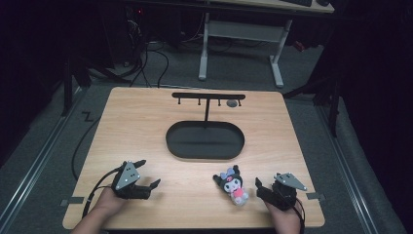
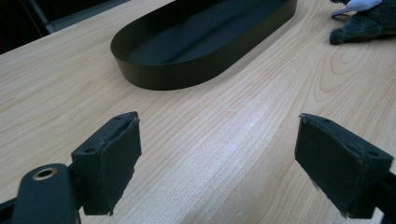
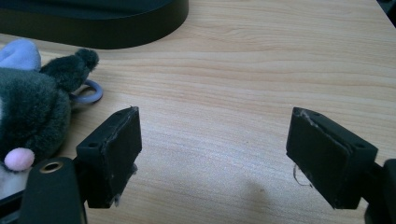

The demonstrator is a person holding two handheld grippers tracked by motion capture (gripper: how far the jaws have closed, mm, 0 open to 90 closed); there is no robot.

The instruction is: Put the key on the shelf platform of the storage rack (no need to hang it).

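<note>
**Plush toy lies just left of the right gripper, pointing toward the tray**

A dark room with grey carpet and a white-legged desk behind surrounds a pale wooden table (image 1: 146, 126), on which stand a black oval tray (image 1: 204, 140) with a black T-shaped hook rack (image 1: 208, 96) rising from its far side.

The small black plush doll with a pink body and lilac bow (image 1: 233, 184) lies on the near right part of the table, at about five o'clock from the tray and apart from it. Its long axis runs roughly from eleven to five o'clock, head toward the tray, pink body toward the person.

The right gripper (image 1: 265, 191) sits just beside the doll, which lies at nine o'clock from it; in the right gripper view the doll (image 3: 32, 116) and its lilac loop (image 3: 88, 92) are off the left jaw, not between the jaws. Those jaws stand wide apart over bare wood, holding nothing.

The left gripper (image 1: 148, 187) is well apart from the doll, which lies at three o'clock from it; its jaws also stand apart and empty.

The right hand is clearly the nearer. A pick-up would likely call for swinging that gripper leftward so the jaws straddle the doll across its narrow width.
</note>
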